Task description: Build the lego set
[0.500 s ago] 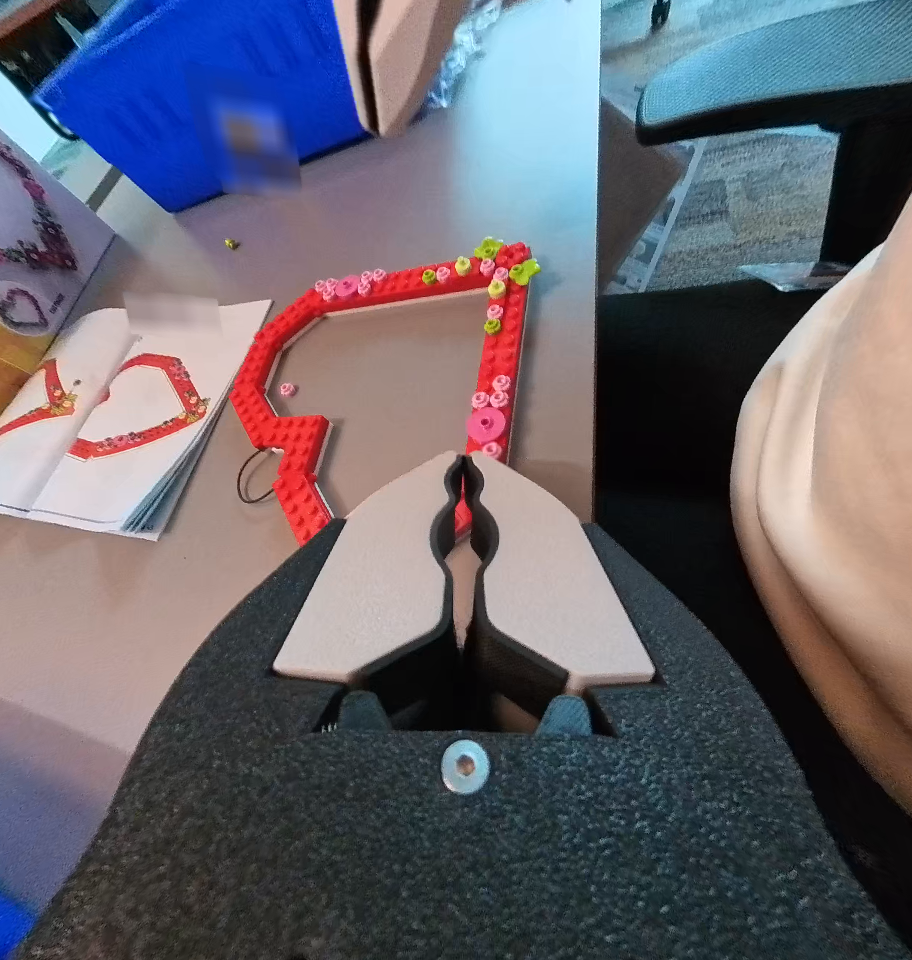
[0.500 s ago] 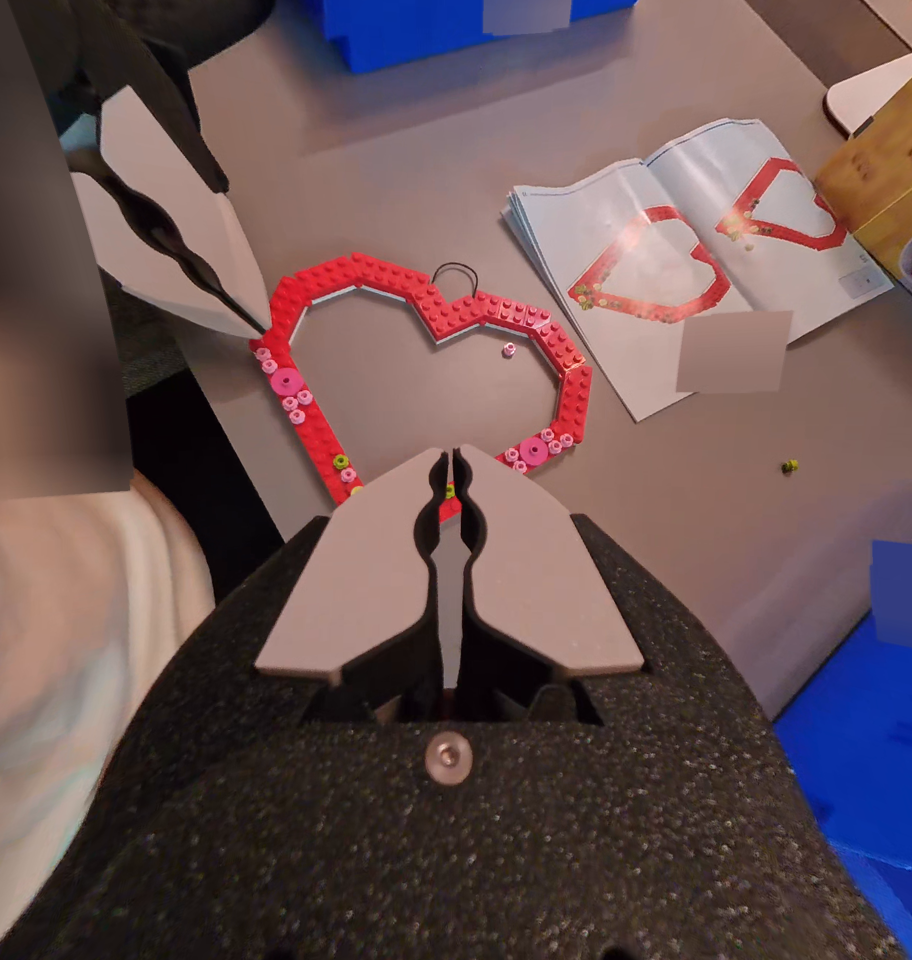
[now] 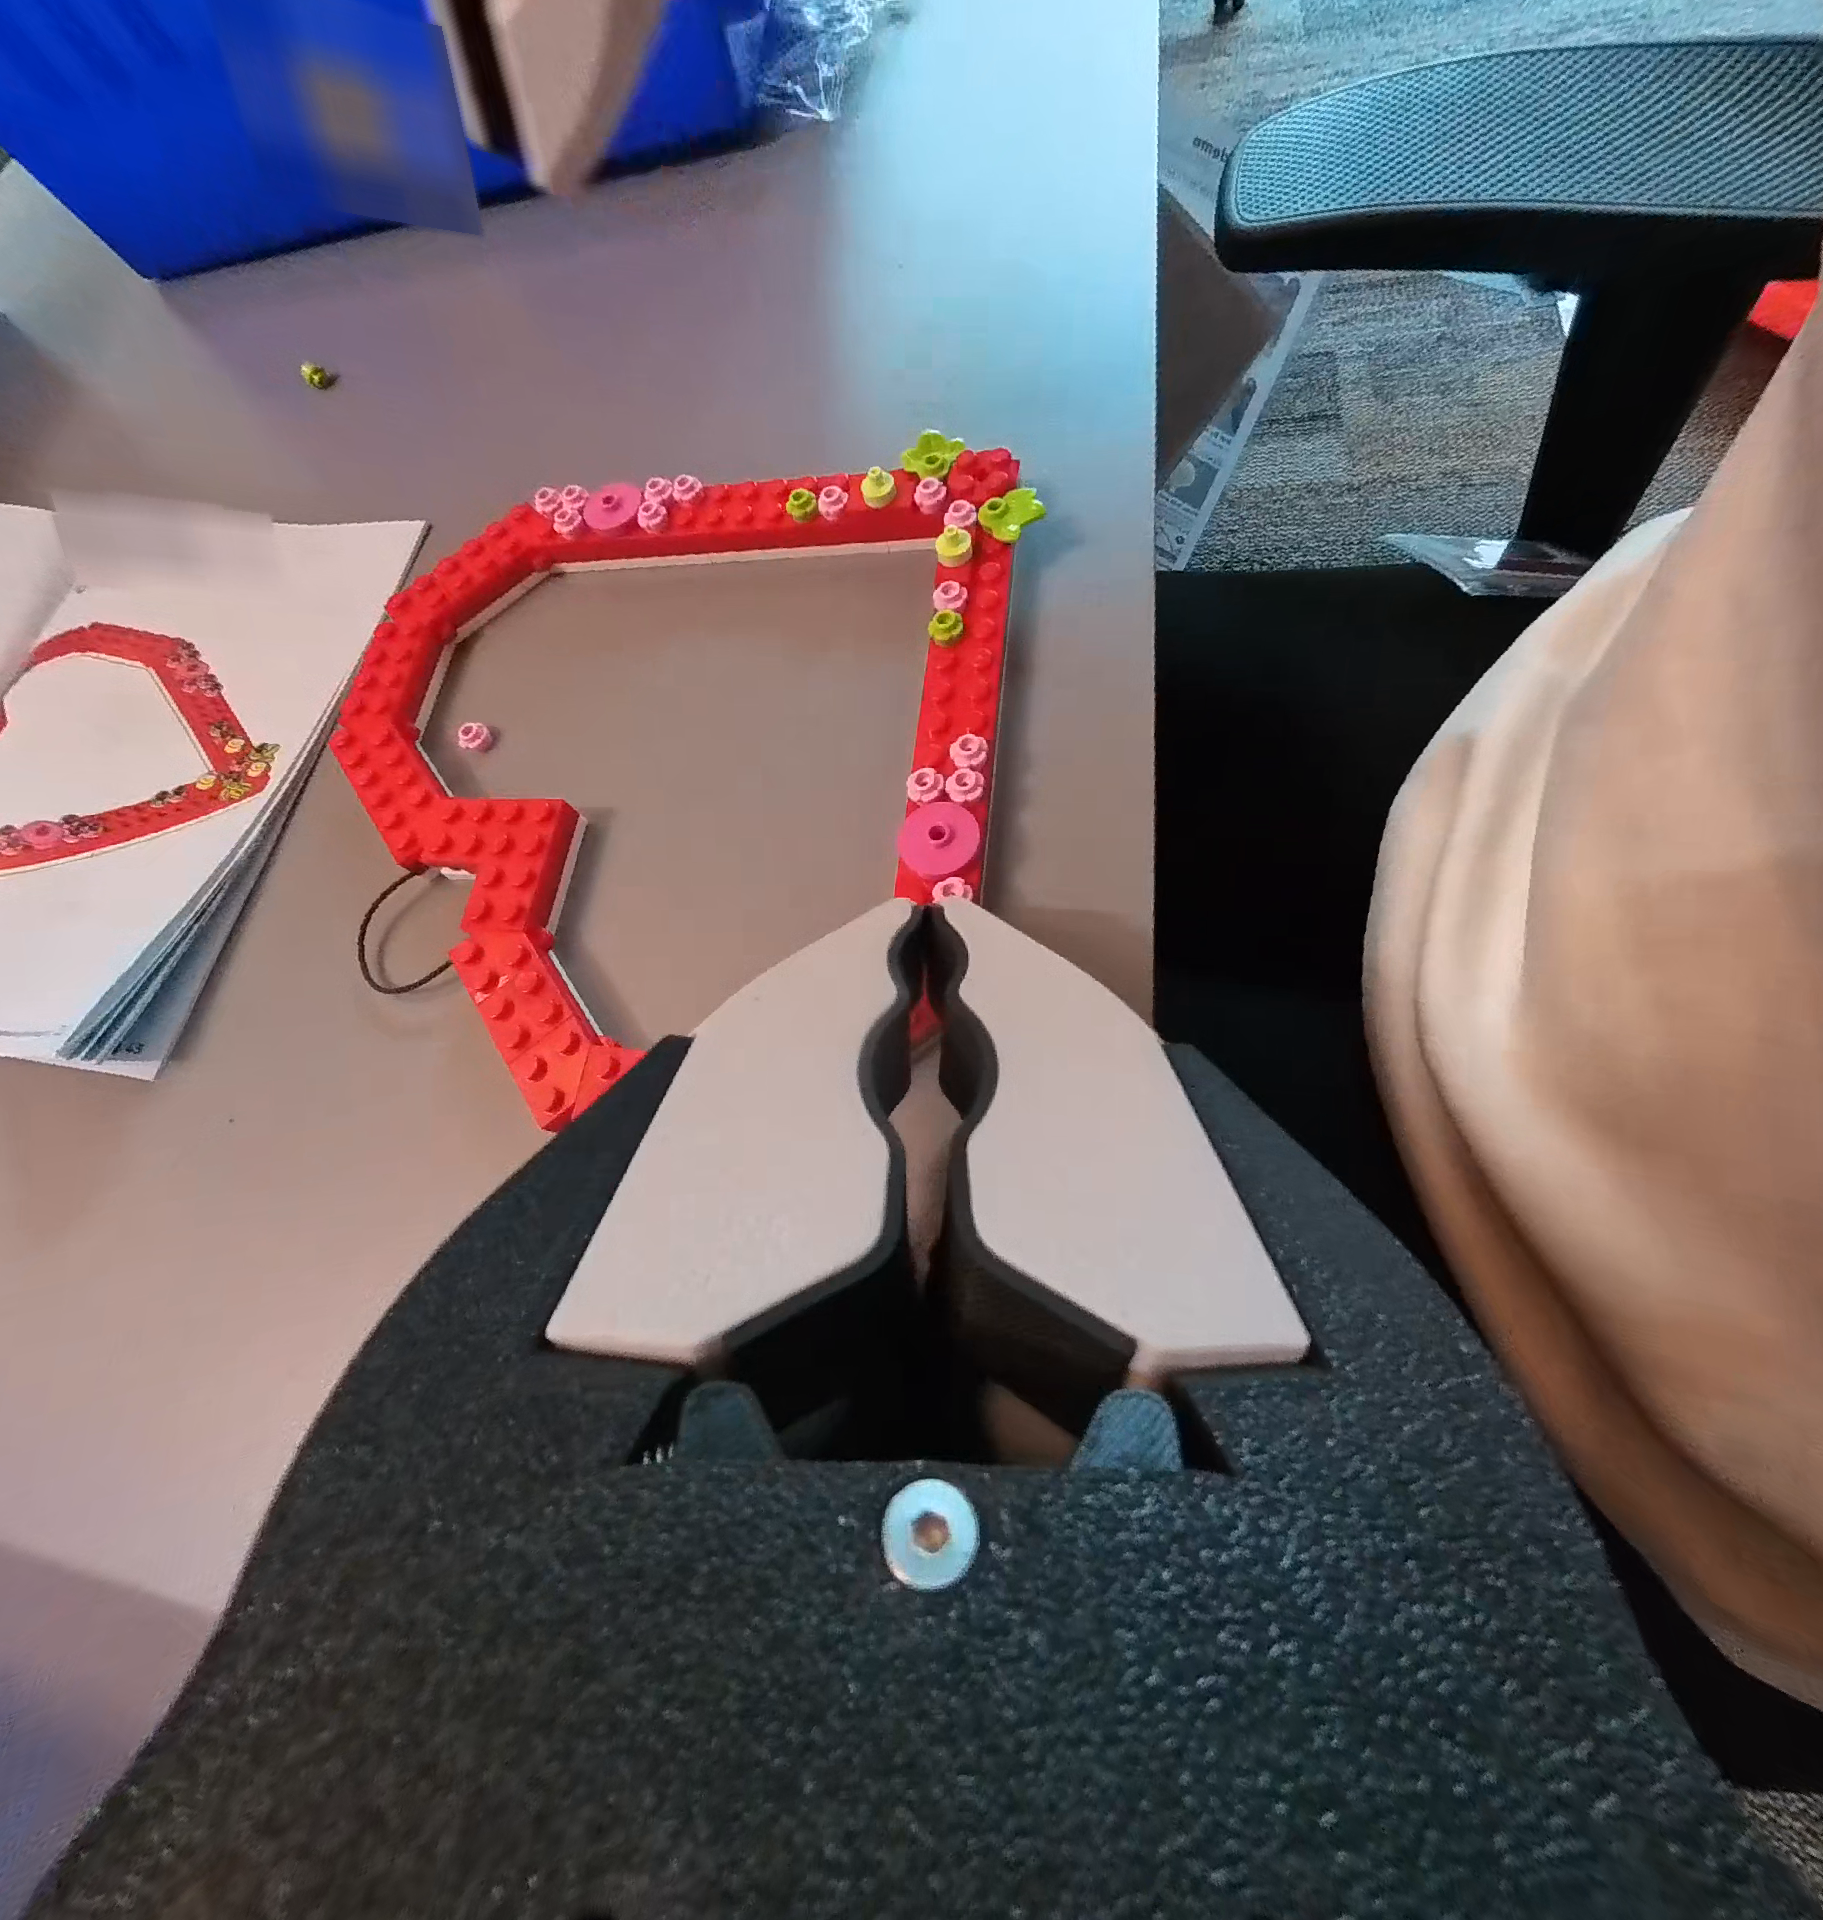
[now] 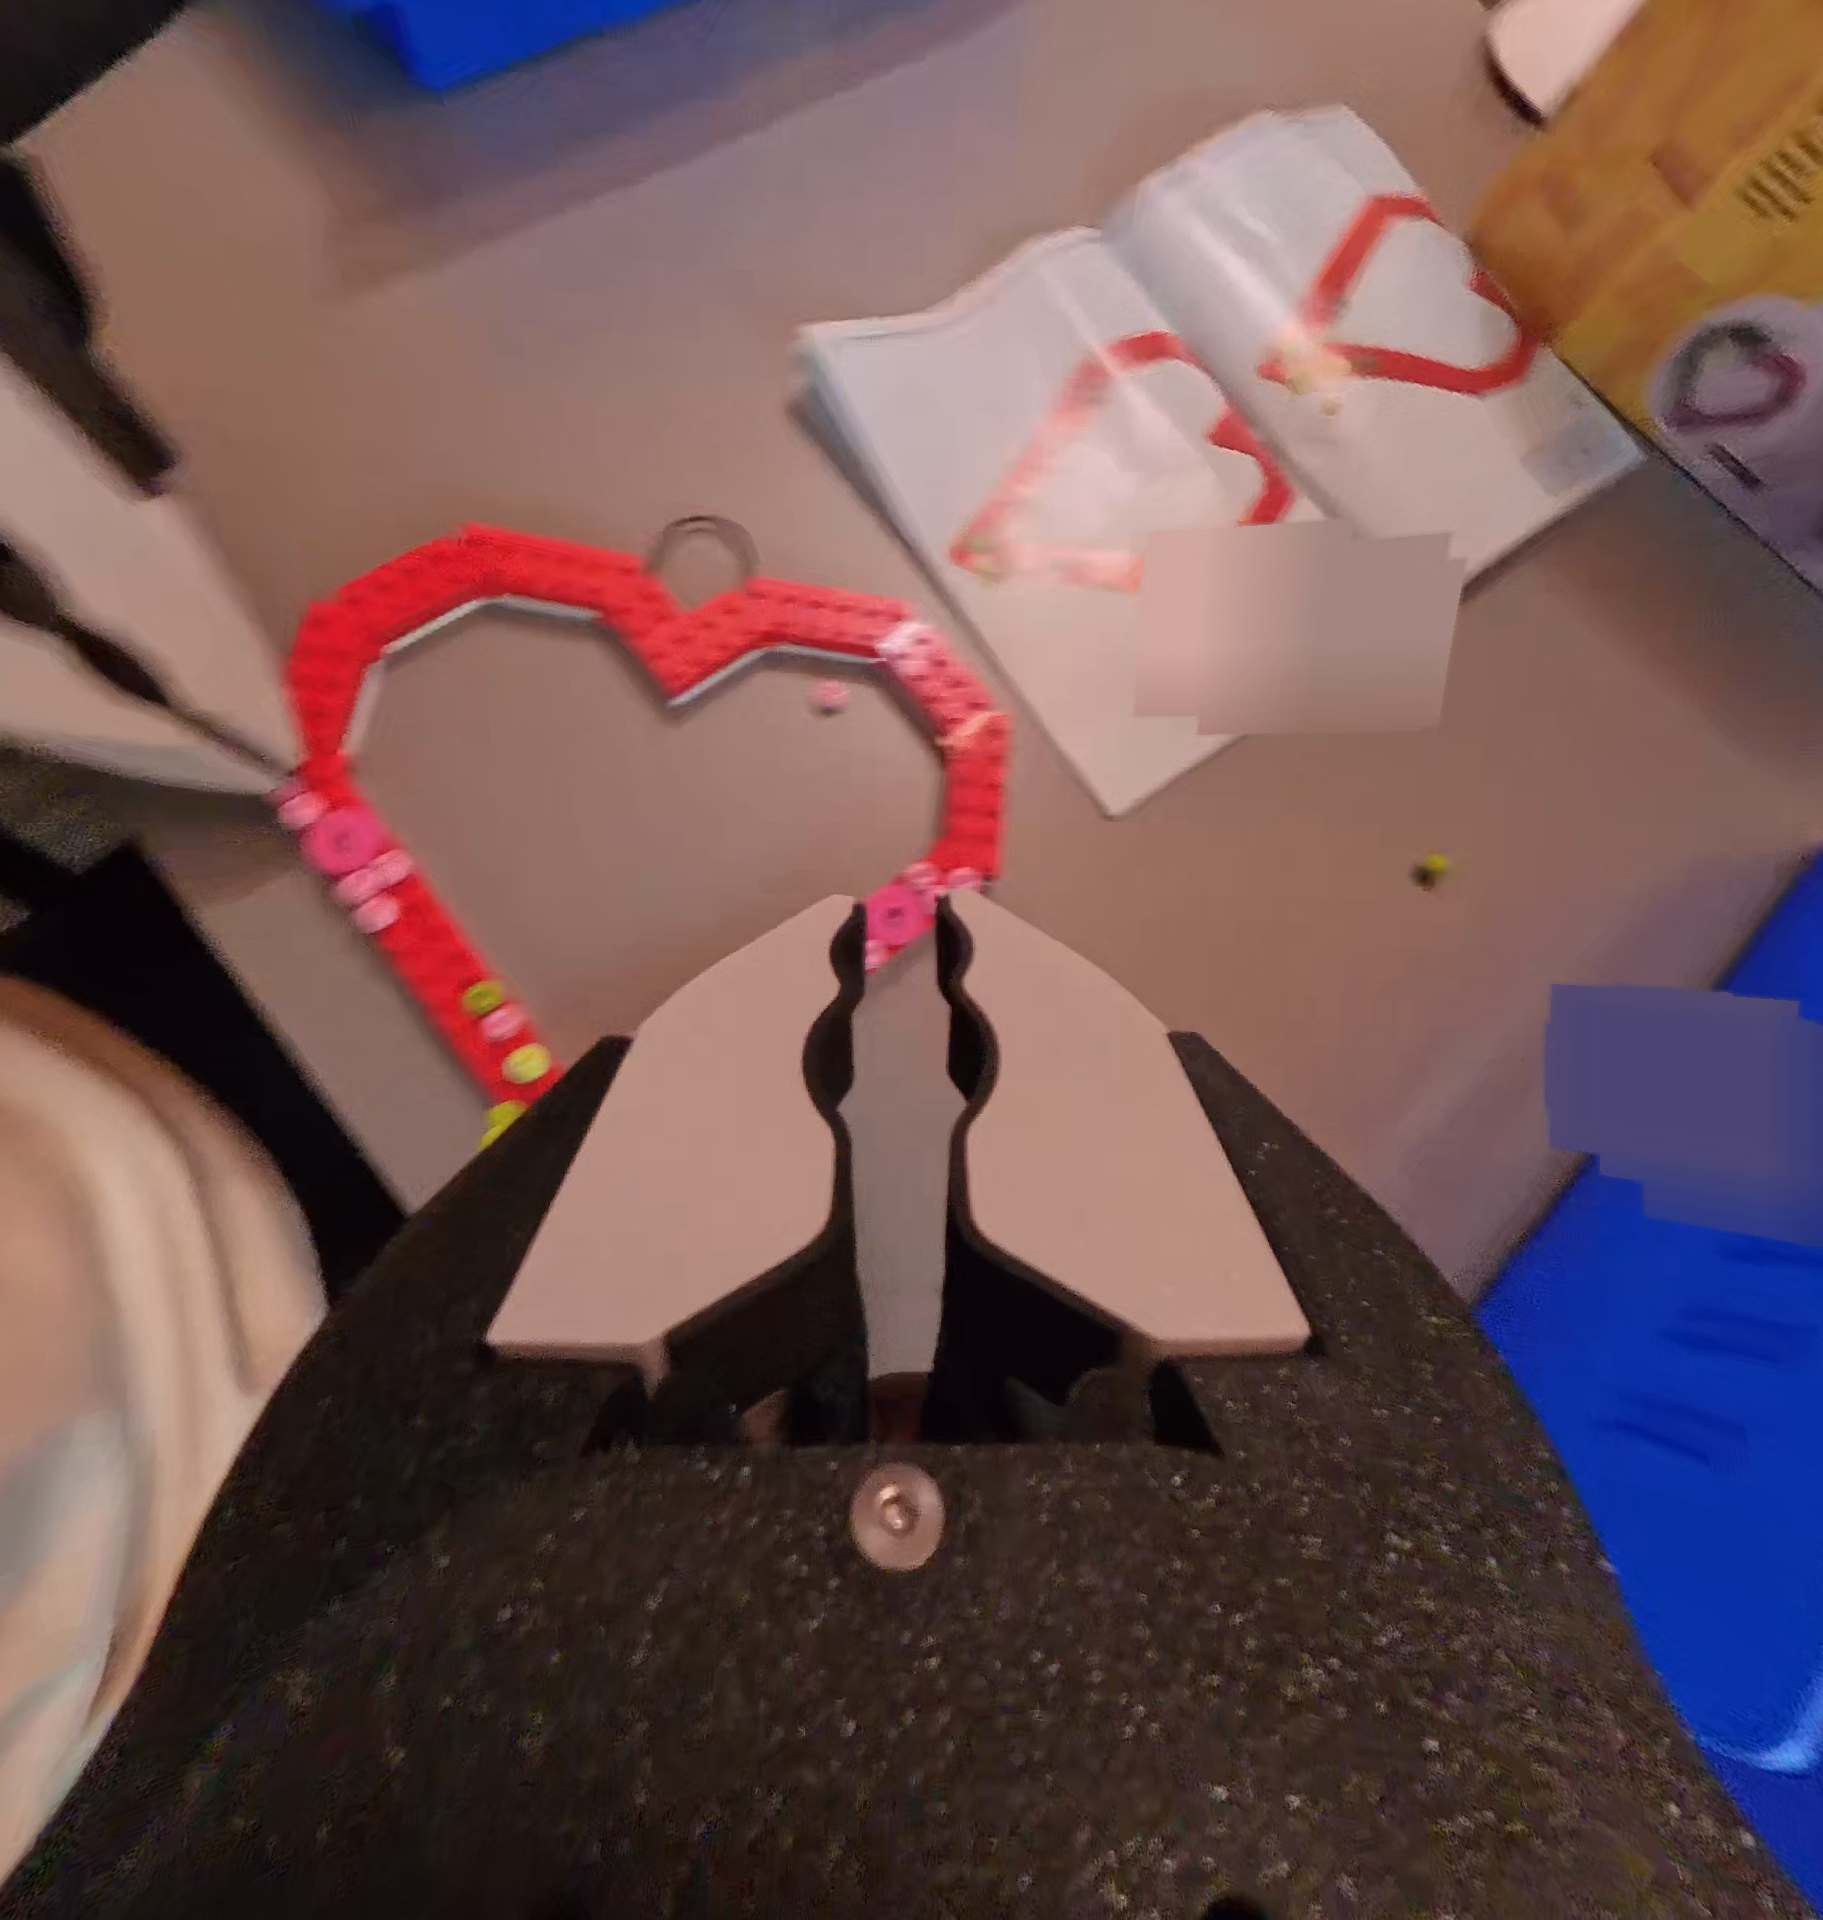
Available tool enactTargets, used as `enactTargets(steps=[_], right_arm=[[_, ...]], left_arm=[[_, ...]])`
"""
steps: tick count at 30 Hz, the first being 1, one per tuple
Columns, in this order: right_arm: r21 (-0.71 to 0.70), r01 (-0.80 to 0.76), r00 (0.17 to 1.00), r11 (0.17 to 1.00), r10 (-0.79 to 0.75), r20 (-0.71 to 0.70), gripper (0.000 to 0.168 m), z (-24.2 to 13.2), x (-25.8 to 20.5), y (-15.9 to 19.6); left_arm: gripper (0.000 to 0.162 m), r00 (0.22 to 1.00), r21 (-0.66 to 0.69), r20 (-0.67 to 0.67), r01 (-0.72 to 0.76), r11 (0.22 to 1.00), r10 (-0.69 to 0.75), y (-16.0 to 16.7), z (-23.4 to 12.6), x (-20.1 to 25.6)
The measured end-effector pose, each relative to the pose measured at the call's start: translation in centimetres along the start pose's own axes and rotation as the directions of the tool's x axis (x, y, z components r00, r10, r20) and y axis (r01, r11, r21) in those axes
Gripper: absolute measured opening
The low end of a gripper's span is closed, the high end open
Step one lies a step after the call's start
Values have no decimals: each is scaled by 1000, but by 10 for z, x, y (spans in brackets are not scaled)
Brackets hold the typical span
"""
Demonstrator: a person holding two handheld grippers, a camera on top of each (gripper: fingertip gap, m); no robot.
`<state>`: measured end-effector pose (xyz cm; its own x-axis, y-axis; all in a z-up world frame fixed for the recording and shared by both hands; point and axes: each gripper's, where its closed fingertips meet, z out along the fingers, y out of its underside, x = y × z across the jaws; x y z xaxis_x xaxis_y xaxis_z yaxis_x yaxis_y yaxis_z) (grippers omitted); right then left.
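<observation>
1. Left gripper (image 3: 926, 914) has its jaws pressed together at the tips, which sit at one edge of the red lego heart frame (image 3: 678, 665); whether they pinch the frame's edge or only meet above it cannot be told.
2. Right gripper (image 4: 899, 914) has its jaws parted by a narrow gap with nothing between them, and it hovers above the frame's lower right side, where a large pink round stud (image 4: 894, 916) shows through the gap.
3. Ahead of both grippers, the frame lies flat on the grey table (image 3: 211, 1195), close to the table's edge.
4. Seen from the right gripper, the heart's point is toward that gripper and hidden under its body; the two lobes lie farther off, so the long axis runs away from it.
5. A thin dark cord loop (image 4: 701, 556) sits at the notch between the lobes.
6. Pink and lime-green flower pieces cluster along both lower sides and around the point (image 3: 974, 499); the lobes are bare red studs.
7. One loose pink stud (image 3: 476, 736) lies inside the frame.
8. Beyond the heart, right of the right gripper, lies the open instruction booklet (image 4: 1250, 416).
9. A small loose yellow-green piece (image 4: 1432, 871) rests on the table right of the right gripper's tips.
</observation>
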<state>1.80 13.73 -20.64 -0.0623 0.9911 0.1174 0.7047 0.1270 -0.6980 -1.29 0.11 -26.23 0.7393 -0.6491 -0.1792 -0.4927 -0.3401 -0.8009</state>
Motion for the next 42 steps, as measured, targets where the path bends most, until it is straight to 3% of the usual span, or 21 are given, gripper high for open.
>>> enactTargets(steps=[4,7,9,12,15,18,21,26,30,33,37,42], right_arm=[[-88,-181,968,980,162,-191,26,21,85,-3],[-56,-318,923,946,296,-248,21,31,125,-3],[51,-340,924,939,343,-170,21,23,119,-18],[185,-324,935,928,344,-86,24,-8,101,-30],[277,-318,946,907,285,154,33,-40,56,-45],[152,-192,932,970,131,338,28,-18,-6,-38],[23,24,916,999,-31,399,14,28,-38,-23],[-130,191,909,973,-125,399,9,78,-21,-9],[-128,258,879,958,-178,442,13,90,-21,-11],[-128,335,869,933,-254,424,13,96,-19,-8],[-155,373,866,915,-284,411,12,99,-17,-8],[-188,447,838,875,-336,429,13,99,-16,-10]], left_arm=[[0,1000,-1,28,-5,1000,5,-1,0,-2],[4,978,62,206,-39,997,26,-5,-13,-24],[7,962,221,273,-40,974,-22,-20,-34,-34],[12,908,441,352,54,896,-228,-31,-74,-63],[17,848,607,361,103,788,-389,-33,-106,-84],[18,805,693,362,105,713,-470,-37,-122,-97],[16,792,709,378,86,700,-479,-44,-123,-104],[12,833,693,374,42,720,-408,-53,-111,-115],[11,866,689,379,-29,724,-326,-59,-108,-116],[11,858,696,363,11,718,-364,-47,-105,-108],[10,834,648,424,-9,762,-352,-34,-107,-91],[9,877,572,350,79,816,-330,-25,-103,-80]])
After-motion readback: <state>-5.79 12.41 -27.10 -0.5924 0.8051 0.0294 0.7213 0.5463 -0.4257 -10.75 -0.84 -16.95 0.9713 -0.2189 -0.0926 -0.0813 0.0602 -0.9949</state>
